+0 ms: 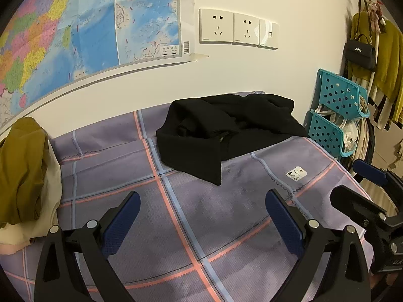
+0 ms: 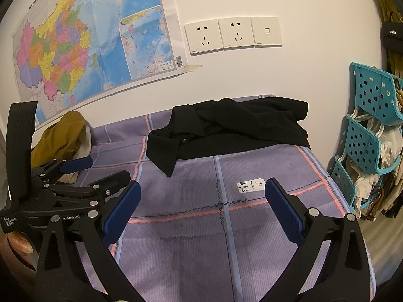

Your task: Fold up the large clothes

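Observation:
A black coat (image 1: 226,128) lies crumpled at the far side of a purple plaid cover (image 1: 201,214), against the wall; it also shows in the right wrist view (image 2: 226,128). My left gripper (image 1: 202,209) is open and empty, held above the cover well short of the coat. My right gripper (image 2: 201,201) is open and empty too, beside the left one. The right gripper shows at the right edge of the left wrist view (image 1: 362,183). The left gripper shows at the left of the right wrist view (image 2: 85,171).
A mustard and cream clothes pile (image 1: 22,176) lies on the cover's left. A white tag (image 1: 296,173) is on the cover. Teal baskets (image 1: 337,110) with cloth stand on the right, with hanging clothes and a black bag (image 1: 360,54) behind. A map (image 1: 75,30) and sockets (image 1: 234,27) are on the wall.

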### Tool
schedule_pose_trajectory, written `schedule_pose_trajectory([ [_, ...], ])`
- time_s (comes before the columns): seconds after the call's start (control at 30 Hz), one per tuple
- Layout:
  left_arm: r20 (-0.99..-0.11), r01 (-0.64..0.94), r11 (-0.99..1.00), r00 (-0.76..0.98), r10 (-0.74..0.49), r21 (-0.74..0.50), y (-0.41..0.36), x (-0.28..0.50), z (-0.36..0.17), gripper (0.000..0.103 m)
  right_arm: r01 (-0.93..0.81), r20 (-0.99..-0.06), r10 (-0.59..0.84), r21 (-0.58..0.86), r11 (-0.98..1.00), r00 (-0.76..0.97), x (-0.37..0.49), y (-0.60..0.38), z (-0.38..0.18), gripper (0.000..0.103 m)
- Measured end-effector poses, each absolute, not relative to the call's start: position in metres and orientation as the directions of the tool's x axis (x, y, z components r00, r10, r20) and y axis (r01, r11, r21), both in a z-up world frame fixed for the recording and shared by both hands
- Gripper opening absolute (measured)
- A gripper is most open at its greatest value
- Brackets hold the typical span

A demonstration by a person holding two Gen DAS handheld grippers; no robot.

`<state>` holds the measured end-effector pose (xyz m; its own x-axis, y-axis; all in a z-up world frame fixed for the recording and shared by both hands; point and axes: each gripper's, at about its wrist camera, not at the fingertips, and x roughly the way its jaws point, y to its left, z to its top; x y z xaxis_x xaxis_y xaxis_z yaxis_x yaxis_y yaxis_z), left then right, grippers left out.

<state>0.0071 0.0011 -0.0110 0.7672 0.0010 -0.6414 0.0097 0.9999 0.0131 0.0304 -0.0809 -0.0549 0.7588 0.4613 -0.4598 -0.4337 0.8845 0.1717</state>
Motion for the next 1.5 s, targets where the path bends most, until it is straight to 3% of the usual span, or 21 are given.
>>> schedule_pose_trajectory([
  [1.5,-0.642,0.003,1.0,0.767,0.001,0.004,0.0019,0.0079,-0.0104,0.096,-0.441,-0.46,0.471,0.18,0.879,0.752,0.0355,-0.0777,-0.0564,0.097],
])
